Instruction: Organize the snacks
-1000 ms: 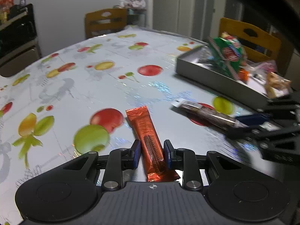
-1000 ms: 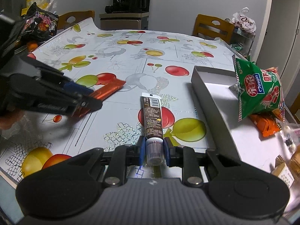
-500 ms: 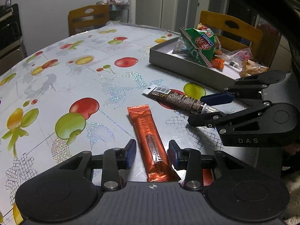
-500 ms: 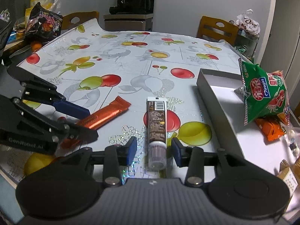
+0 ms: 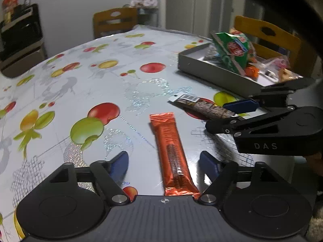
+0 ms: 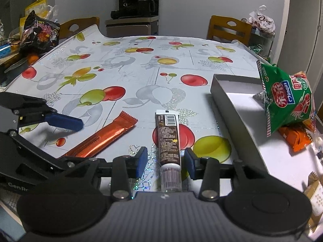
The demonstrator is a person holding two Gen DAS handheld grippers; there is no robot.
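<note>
An orange snack bar (image 5: 172,153) lies flat on the fruit-print tablecloth between the wide-open fingers of my left gripper (image 5: 164,166); it also shows in the right wrist view (image 6: 101,139). A brown tube (image 6: 168,139) with a clear cap lies between the open fingers of my right gripper (image 6: 165,160); the left wrist view shows it too (image 5: 201,106). Neither gripper touches its snack. A grey tray (image 6: 238,109) to the right holds a green chip bag (image 6: 286,98) and small orange packets (image 6: 296,137).
The tray (image 5: 212,72) sits near the table's right edge. Wooden chairs (image 6: 230,28) stand around the table. A black snack bag (image 6: 41,33) lies at the far left edge. A cabinet with an appliance (image 6: 135,6) stands behind.
Both grippers have opened and let go: the left released the orange bar, the right released the brown tube. Both snacks stay on the table and the grippers have drawn back slightly.
</note>
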